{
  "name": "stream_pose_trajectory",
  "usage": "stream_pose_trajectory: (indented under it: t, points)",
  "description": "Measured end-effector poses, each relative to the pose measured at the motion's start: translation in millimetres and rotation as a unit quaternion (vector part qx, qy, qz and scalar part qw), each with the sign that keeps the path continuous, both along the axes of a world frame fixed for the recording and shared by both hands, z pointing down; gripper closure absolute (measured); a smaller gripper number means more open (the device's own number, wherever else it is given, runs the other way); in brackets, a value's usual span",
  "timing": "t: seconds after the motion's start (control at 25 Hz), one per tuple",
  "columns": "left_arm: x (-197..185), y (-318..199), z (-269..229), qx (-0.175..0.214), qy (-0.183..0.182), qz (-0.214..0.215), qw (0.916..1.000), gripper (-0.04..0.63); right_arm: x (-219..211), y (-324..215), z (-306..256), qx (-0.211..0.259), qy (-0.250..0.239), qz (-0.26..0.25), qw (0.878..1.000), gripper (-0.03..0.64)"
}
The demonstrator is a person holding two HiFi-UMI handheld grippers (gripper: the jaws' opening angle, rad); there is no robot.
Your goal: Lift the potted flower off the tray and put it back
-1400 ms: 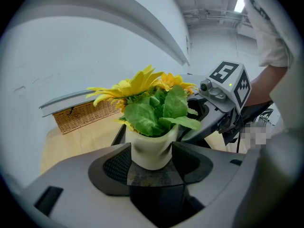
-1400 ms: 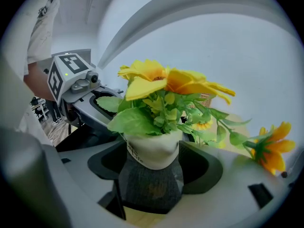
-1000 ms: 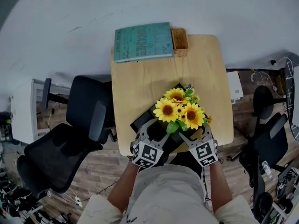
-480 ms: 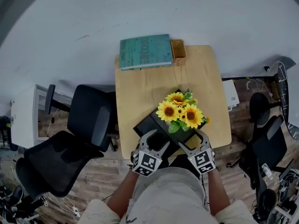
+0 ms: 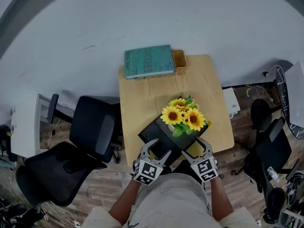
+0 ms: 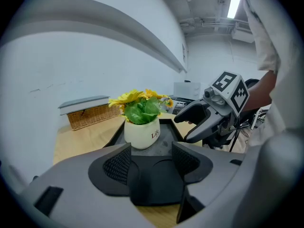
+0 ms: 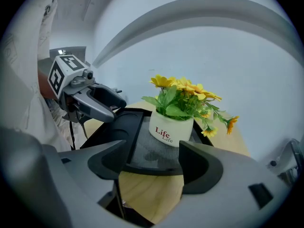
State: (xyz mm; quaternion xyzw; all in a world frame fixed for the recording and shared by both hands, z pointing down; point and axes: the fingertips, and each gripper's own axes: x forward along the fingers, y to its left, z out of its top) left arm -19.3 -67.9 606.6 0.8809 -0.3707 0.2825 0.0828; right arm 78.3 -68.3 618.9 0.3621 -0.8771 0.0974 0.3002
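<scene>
Vs 1 s ago, we've drawn both tools back toward us. The left hand-held gripper (image 5: 156, 148) and right hand-held gripper (image 5: 195, 147) are now at the near edge of the black tray (image 5: 154, 133), apart from the pot. Each has its jaws spread wide w/ nothing between them. Earlier their tips reached up just beside the blooms. The potted flower (image 5: 184, 118) stands upright on the tray's right part, on the wooden surface (image 5: 147, 94). The teal book (image 5: 148, 61) & wicker basket (image 5: 179, 61) at the far edge lie as before.
</scene>
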Motion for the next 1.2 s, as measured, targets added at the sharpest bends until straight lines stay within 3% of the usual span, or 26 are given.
stream_pose_trajectory:
  t: [0.64, 0.96, 1.2]
  points:
    - [-6, 1, -11, 0.021, 0.004, 0.001, 0.9998, 0.324, 5, 6, -13, 0.016, -0.002, 0.018, 1.0, 0.27]
    - [-18, -10, -38, 0.049, 0.025, -0.025, 0.9982, 0.324, 10, -5, -47, 0.052, -0.018, 0.035, 0.998, 0.27]
    - [-23, -22, -80, 0.095, 0.05, -0.035, 0.9936, 0.324, 15, -17, -88, 0.094, -0.039, 0.049, 0.994, 0.27]
